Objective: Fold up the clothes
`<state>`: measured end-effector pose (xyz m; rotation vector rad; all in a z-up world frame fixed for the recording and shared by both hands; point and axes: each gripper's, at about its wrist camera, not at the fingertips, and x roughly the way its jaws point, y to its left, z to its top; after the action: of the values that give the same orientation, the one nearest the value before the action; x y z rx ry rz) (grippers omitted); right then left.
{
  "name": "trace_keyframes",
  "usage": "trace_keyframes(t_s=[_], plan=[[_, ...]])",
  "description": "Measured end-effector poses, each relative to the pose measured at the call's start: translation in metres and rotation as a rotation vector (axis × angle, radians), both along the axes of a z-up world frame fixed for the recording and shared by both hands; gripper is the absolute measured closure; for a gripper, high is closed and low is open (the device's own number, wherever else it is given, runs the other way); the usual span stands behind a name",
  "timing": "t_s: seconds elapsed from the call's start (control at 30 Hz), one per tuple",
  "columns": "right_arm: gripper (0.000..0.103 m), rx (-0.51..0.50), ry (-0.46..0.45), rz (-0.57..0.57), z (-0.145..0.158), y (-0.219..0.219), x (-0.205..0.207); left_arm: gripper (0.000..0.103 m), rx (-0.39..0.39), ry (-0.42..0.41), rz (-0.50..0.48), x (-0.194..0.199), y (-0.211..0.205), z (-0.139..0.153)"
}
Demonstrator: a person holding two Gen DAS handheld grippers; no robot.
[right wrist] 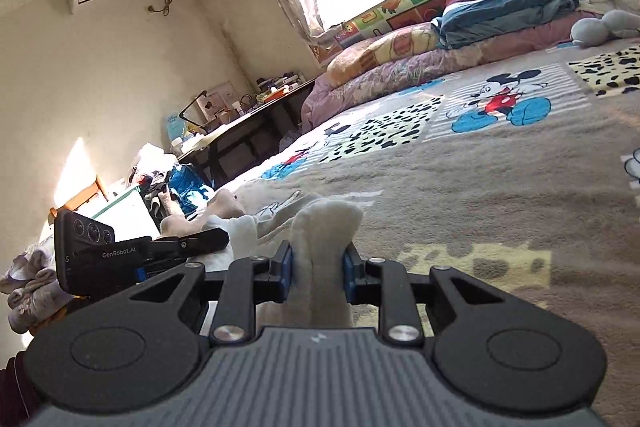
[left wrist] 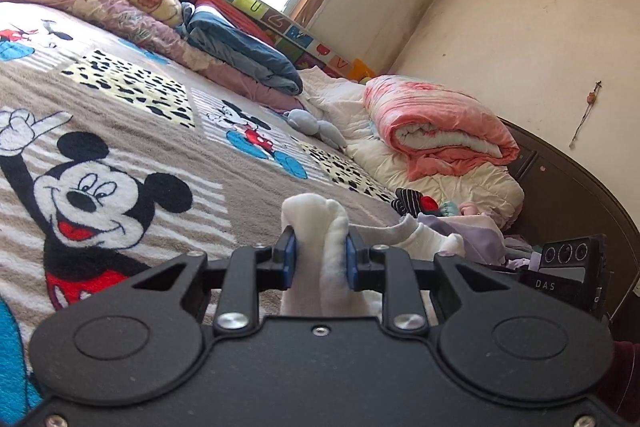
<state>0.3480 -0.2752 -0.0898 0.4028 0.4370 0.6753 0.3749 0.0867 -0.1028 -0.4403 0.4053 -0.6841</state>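
Observation:
My left gripper point(left wrist: 320, 259) is shut on one end of a white sock point(left wrist: 316, 223), low over the Mickey Mouse bed blanket point(left wrist: 120, 147). The sock's other part point(left wrist: 424, 237) stretches to the right toward my right gripper, whose camera block point(left wrist: 568, 267) shows at the right edge. In the right wrist view my right gripper point(right wrist: 318, 273) is shut on a bunched end of the same white sock point(right wrist: 324, 223). The sock runs left point(right wrist: 240, 227) toward the left gripper's body point(right wrist: 140, 255).
Folded quilts lie along the far side of the bed: pink point(left wrist: 444, 123), blue point(left wrist: 248, 55), purple point(left wrist: 100, 3). A pile of small clothes point(left wrist: 472, 223) lies at the bed's right end. A cluttered low table point(right wrist: 240, 115) and clothes heaps point(right wrist: 32, 275) stand beside the bed.

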Motion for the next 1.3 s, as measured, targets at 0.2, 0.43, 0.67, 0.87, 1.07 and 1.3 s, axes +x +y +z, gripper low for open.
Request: trace_keyframes(t_s=[0.2,0.43,0.67,0.87,1.07,1.3], plan=[[0.077,-0.025,-0.084,0.035,0.03,0.003,-0.045,0.081,-0.013,-0.12,-0.042,-0.048,0.007,0.022],[0.077,-0.107,-0.155,0.046,0.047,0.011,-0.12,0.081,0.106,-0.197,-0.074,-0.123,-0.001,0.04],[0.07,-0.228,-0.201,0.046,0.043,0.028,-0.19,0.079,0.311,-0.254,-0.07,-0.196,-0.017,0.039],[0.058,-0.403,-0.19,0.049,0.027,0.048,-0.233,0.078,0.583,-0.273,-0.079,-0.24,-0.048,0.01],[0.043,-0.598,-0.201,0.062,0.008,0.069,-0.266,0.071,0.973,-0.408,-0.054,-0.271,-0.097,-0.037],[0.042,-0.575,-0.211,0.042,0.007,0.054,-0.303,0.051,1.078,-0.491,-0.005,-0.282,-0.103,-0.051]])
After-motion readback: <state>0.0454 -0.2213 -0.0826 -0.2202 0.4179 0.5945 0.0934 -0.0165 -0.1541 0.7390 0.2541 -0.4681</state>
